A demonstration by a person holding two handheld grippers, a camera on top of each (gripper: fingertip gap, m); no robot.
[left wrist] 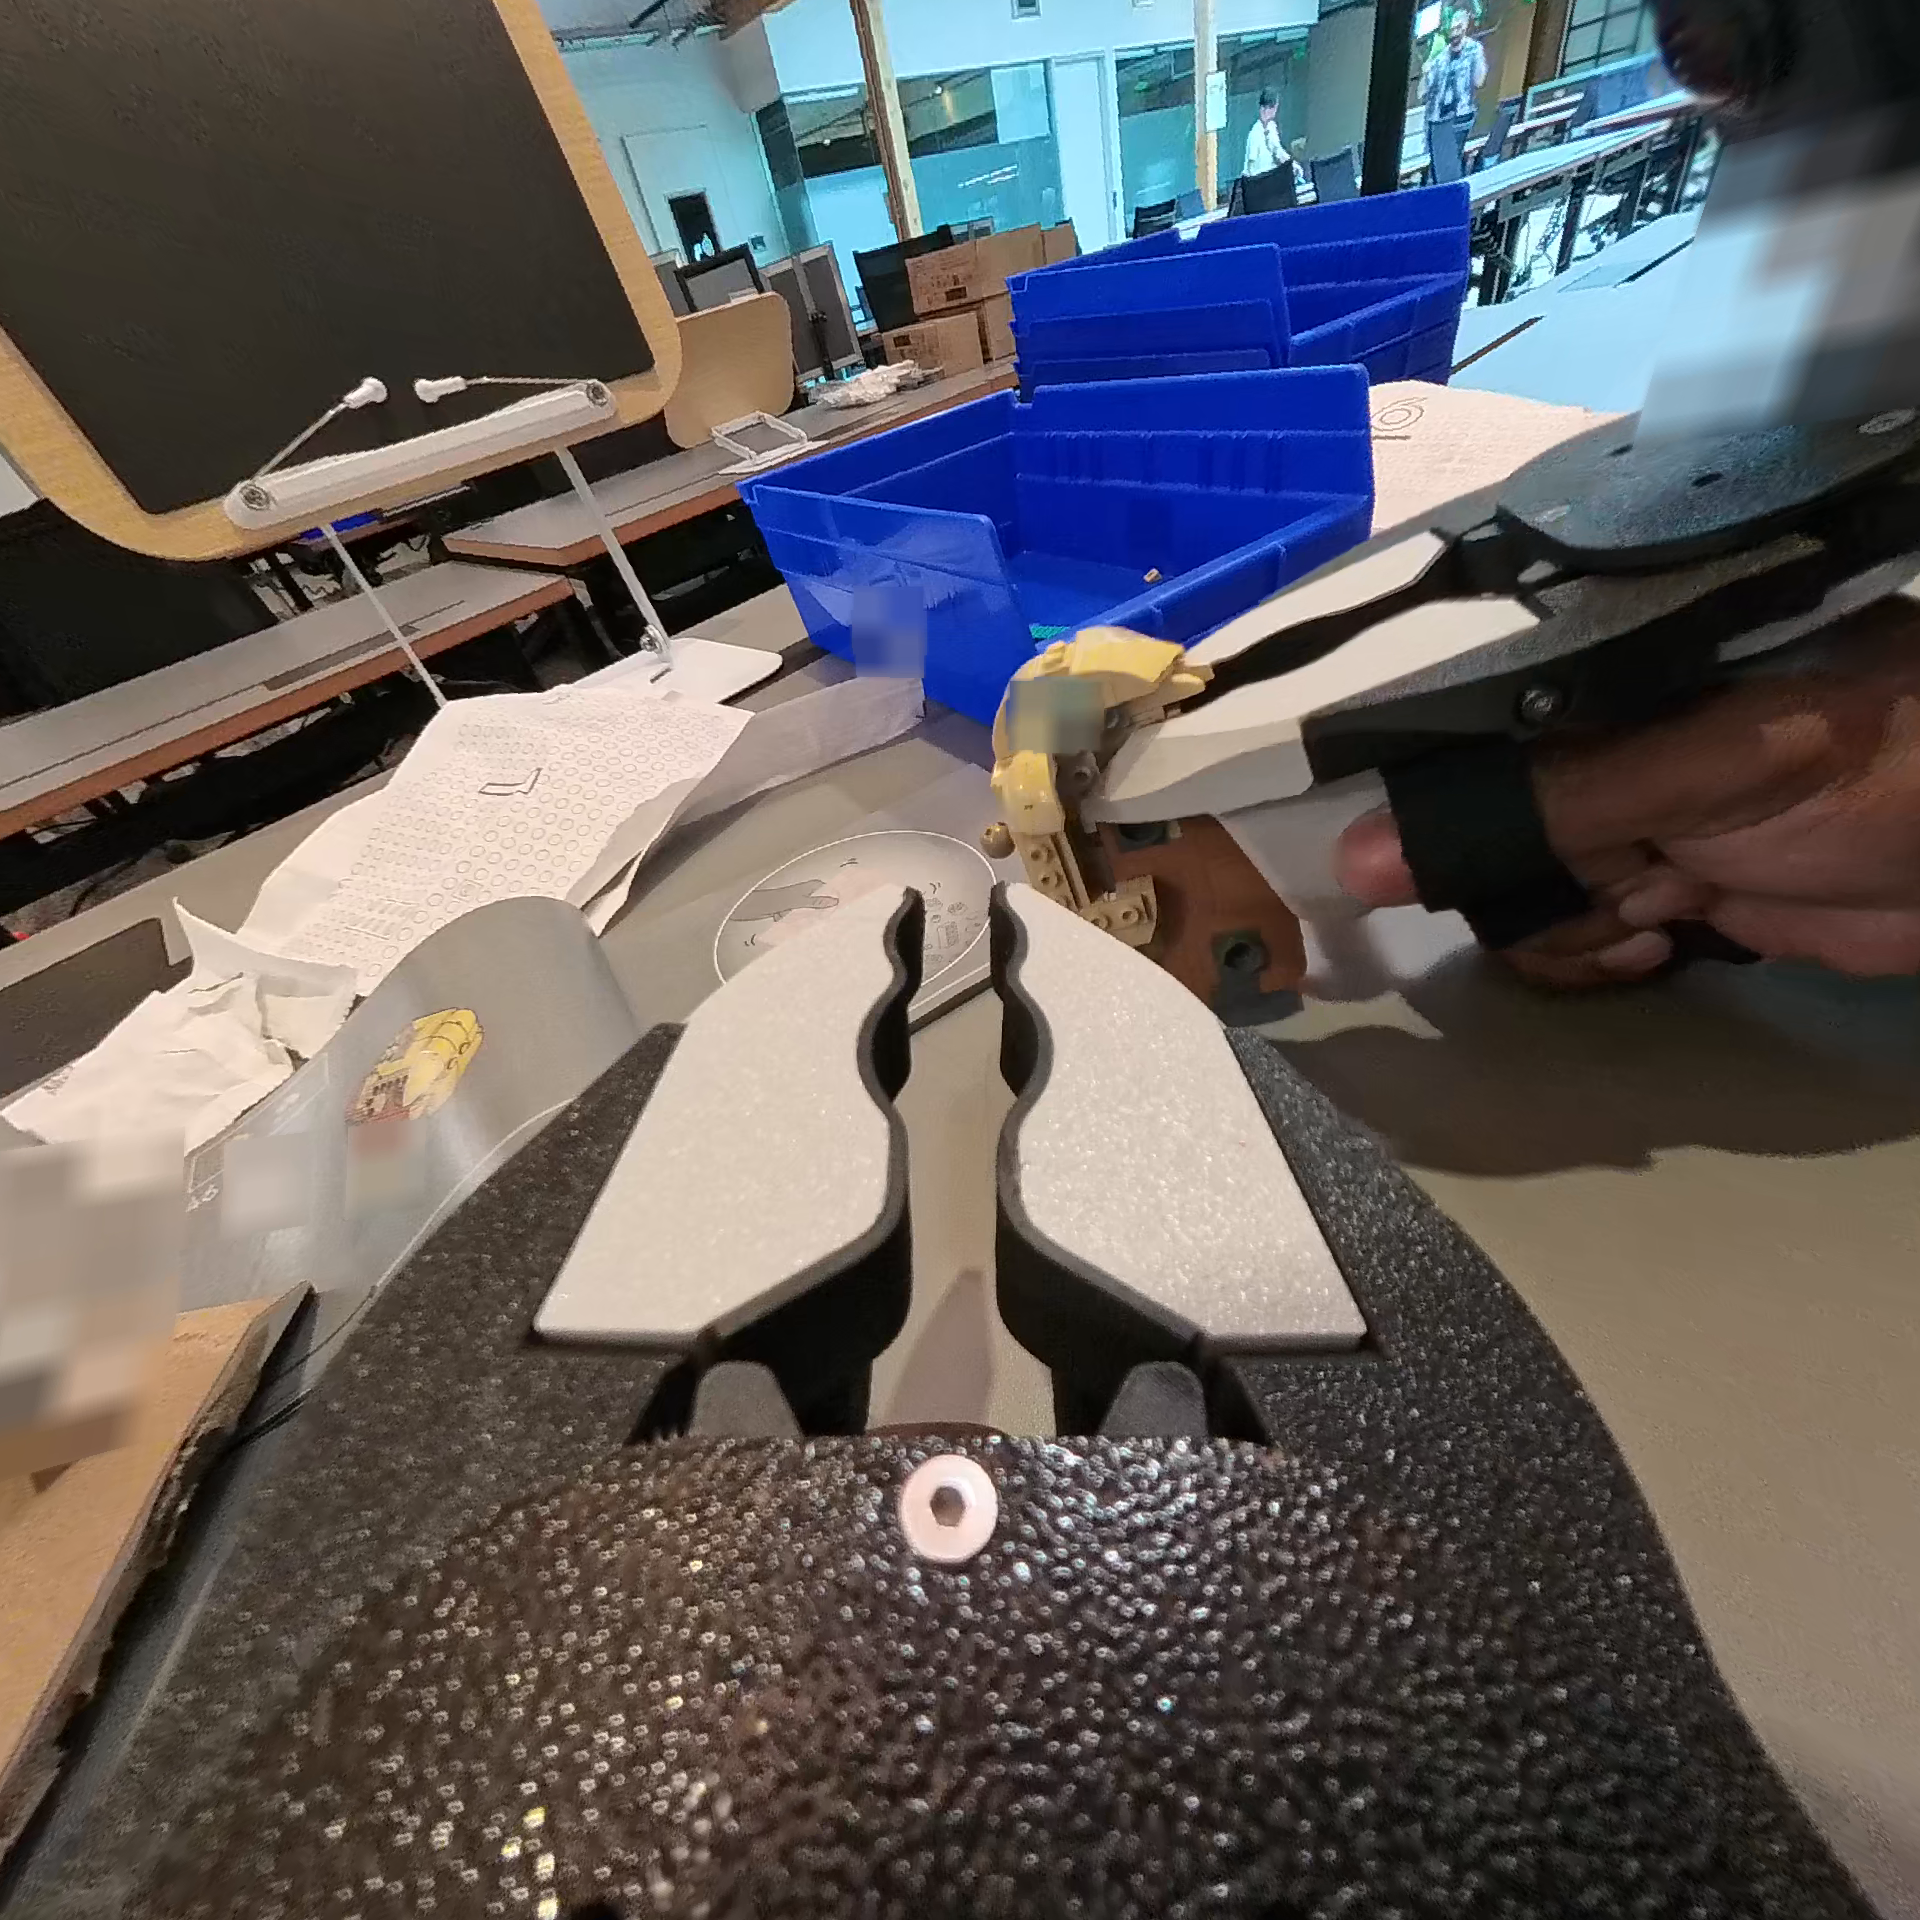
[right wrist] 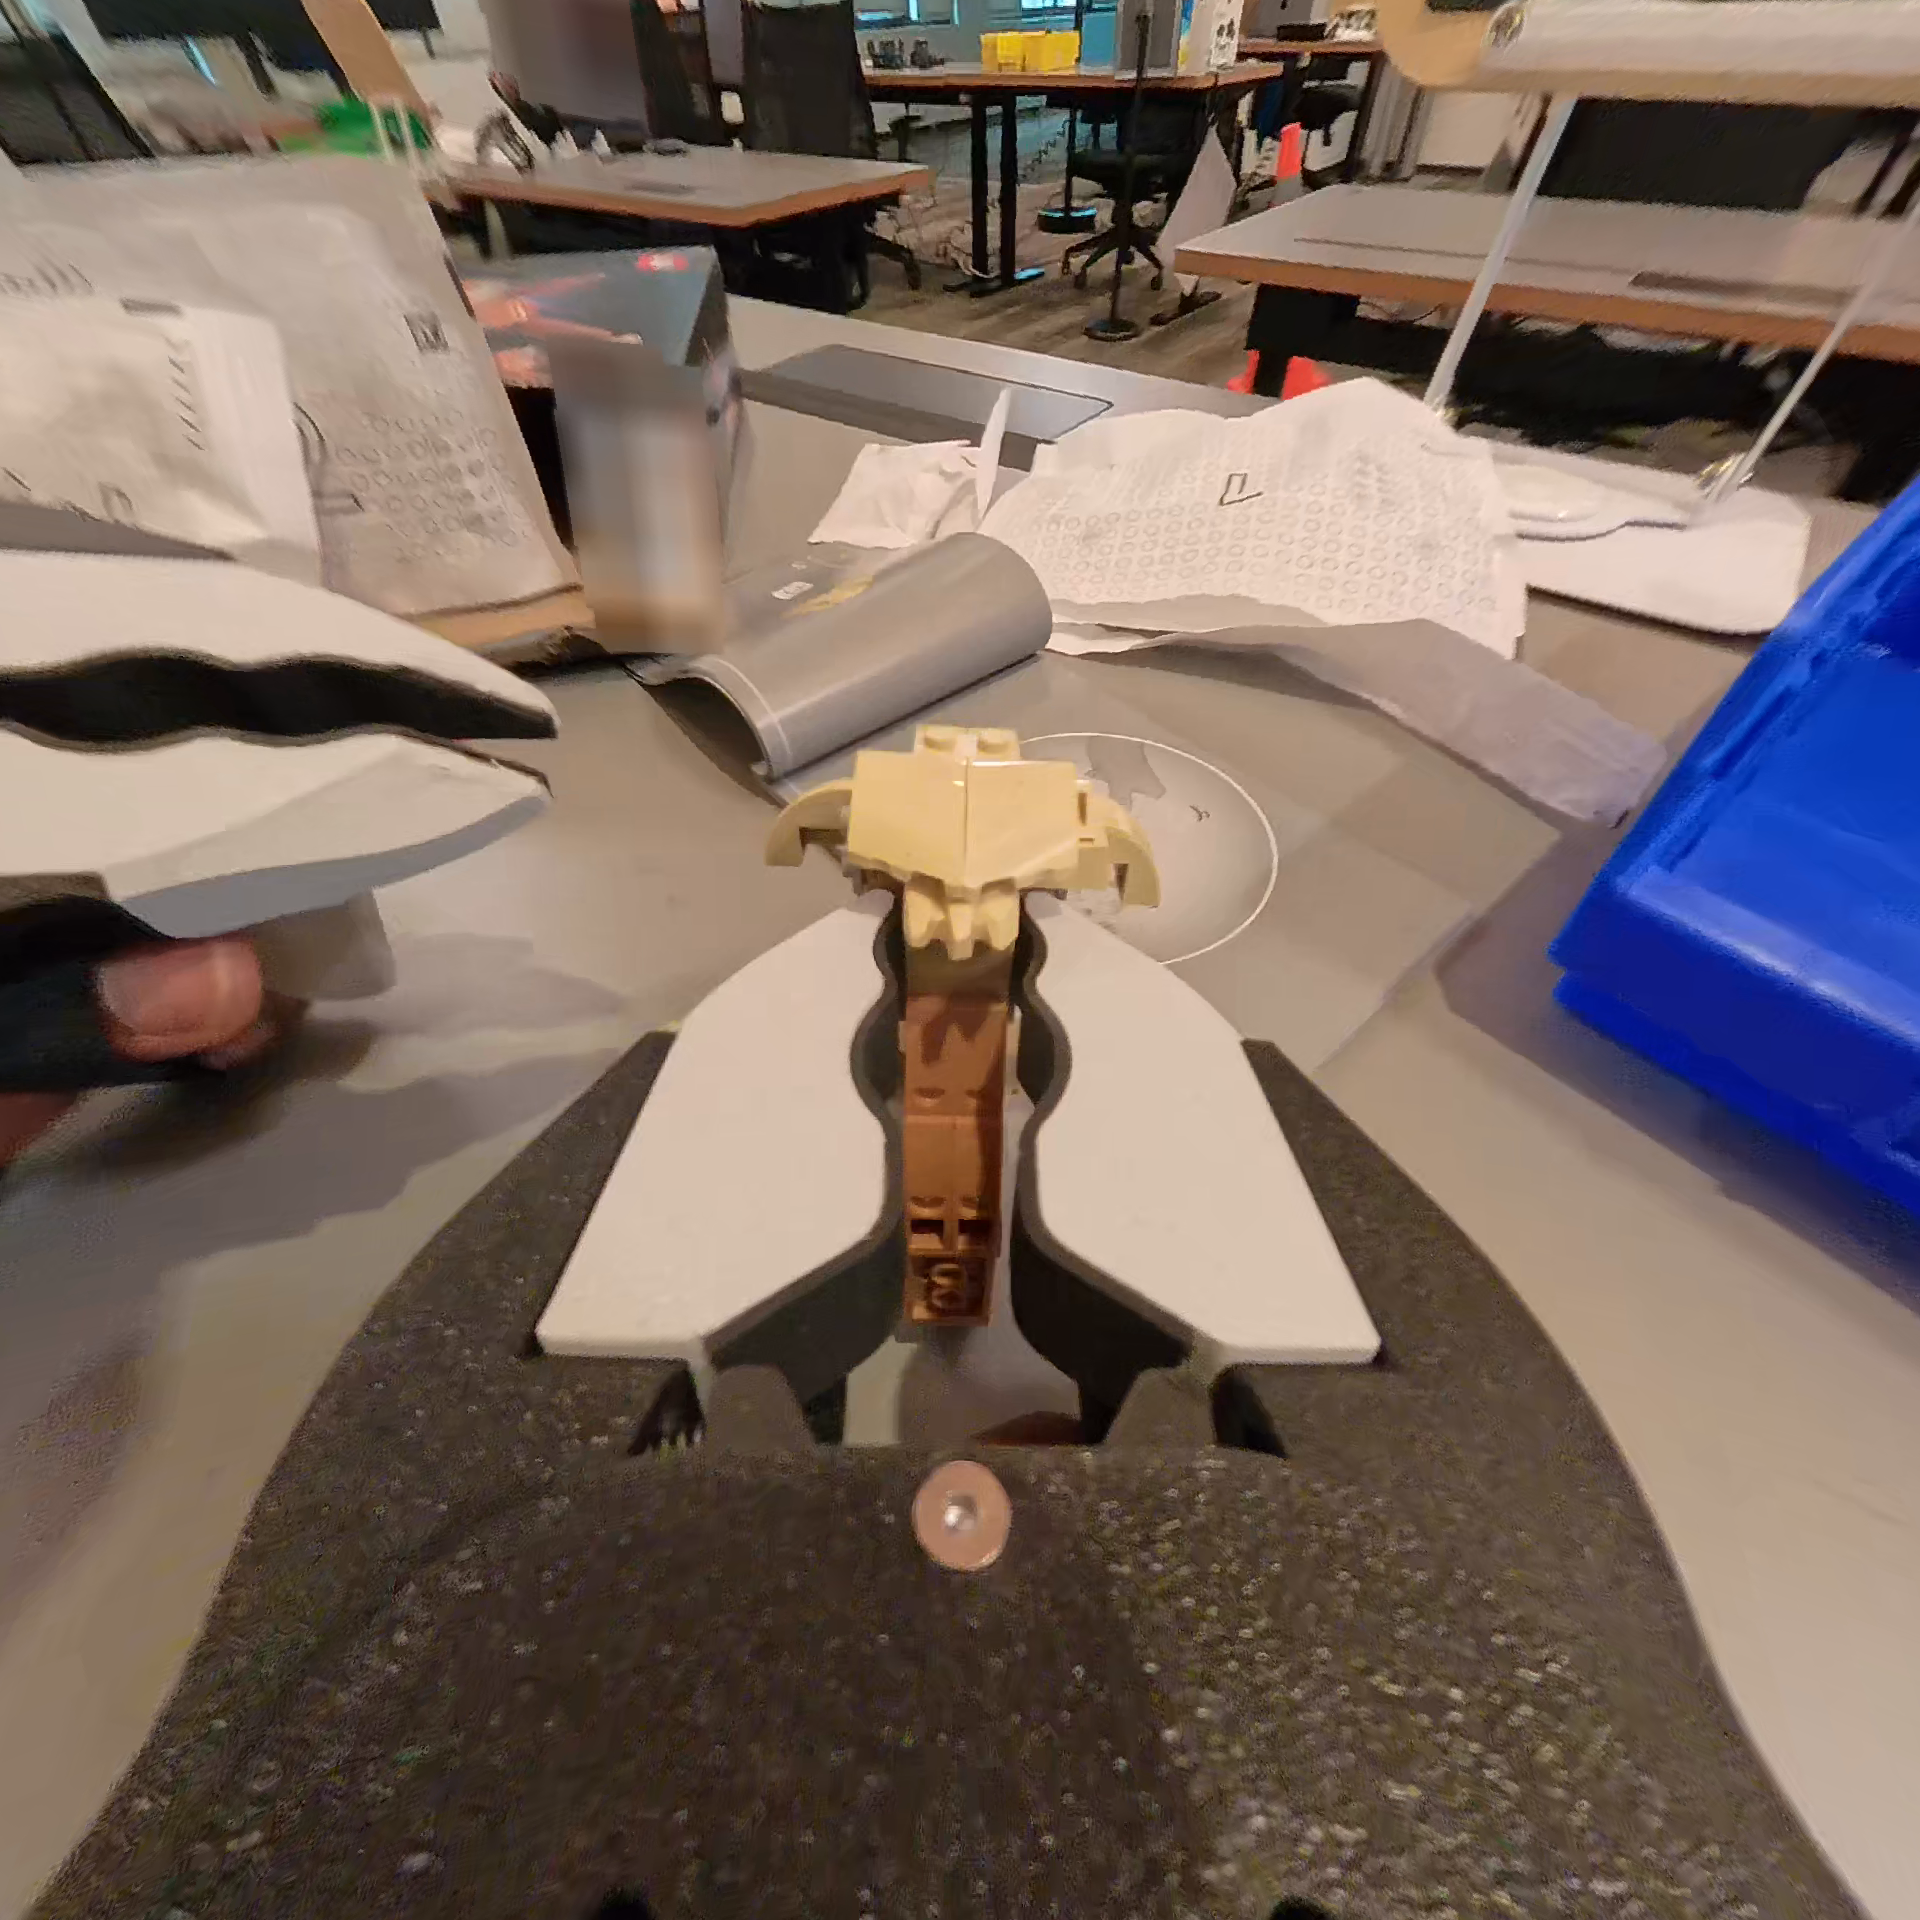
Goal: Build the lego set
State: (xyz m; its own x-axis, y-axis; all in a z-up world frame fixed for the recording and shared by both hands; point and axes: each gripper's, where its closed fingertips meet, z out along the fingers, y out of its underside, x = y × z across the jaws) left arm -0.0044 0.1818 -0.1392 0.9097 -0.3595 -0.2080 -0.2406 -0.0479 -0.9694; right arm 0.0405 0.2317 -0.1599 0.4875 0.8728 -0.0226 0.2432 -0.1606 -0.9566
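Spanning an open office, grey table [right wrist: 1455, 1299] with blue bins [left wrist: 1060, 540], papers [left wrist: 499, 810].

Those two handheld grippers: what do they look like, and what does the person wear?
Each gripper, left and right, has a rough black speckled body with one pale round screw and two light grey, leaf-shaped fingers lined with wavy black inner edges. The hand wears a black fingerless glove.

- Bright, even indoor light; far windows glow pale blue-white.
- Soft shadows fall on the grey table [left wrist: 1558, 1299] under the hand [left wrist: 1714, 831].
- Wide-angle bending at edges.
- Right wrist view's left side motion-blurred; backgrounds soft.
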